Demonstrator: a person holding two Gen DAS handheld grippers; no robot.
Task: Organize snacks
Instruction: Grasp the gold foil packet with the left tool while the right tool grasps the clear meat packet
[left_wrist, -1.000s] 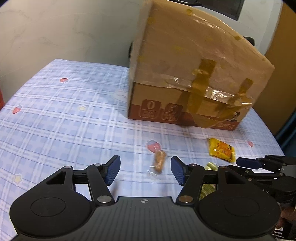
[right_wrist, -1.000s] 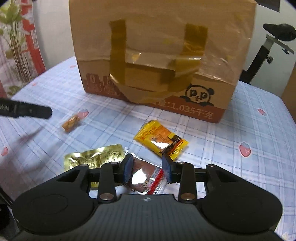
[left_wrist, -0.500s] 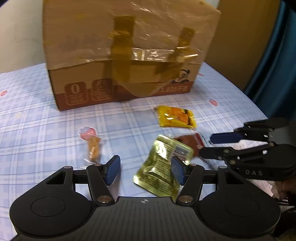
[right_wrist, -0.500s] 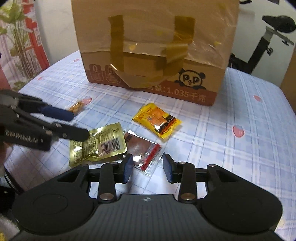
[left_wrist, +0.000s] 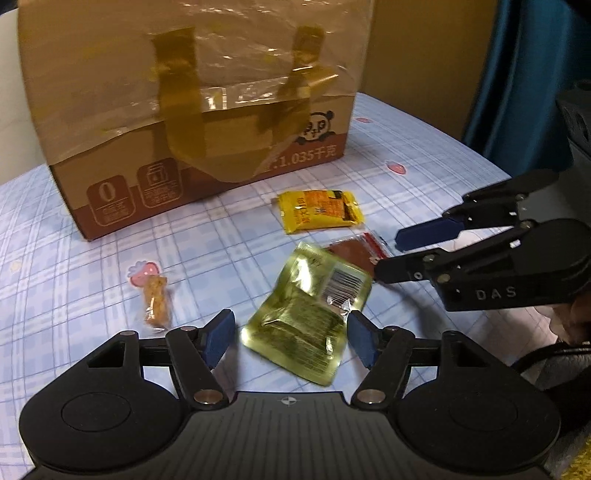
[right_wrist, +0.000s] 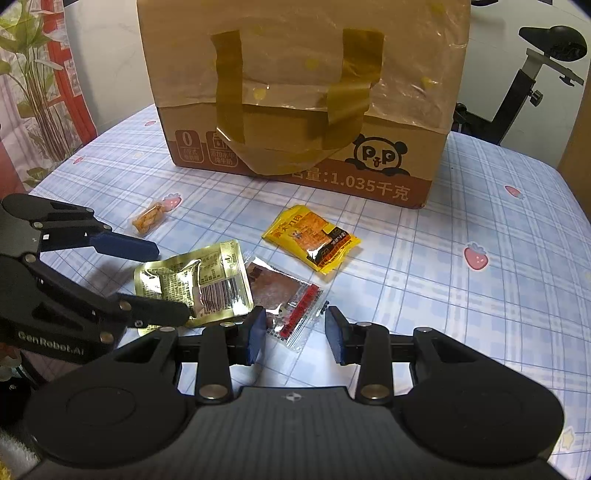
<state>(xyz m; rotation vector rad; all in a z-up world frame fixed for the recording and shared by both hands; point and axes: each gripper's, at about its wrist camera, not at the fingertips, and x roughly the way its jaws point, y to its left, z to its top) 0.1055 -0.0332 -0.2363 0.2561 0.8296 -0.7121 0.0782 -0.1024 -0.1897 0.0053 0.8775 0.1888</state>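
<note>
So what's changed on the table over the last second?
The left tool swung from the small wrapped snack over to the gold packet, which now lies between its opening jaws, not gripped. The right tool and all the snacks stayed put.

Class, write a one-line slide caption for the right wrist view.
Four snack packets lie before a taped box; right gripper hovers over the red packet, left gripper at the gold one.
</note>
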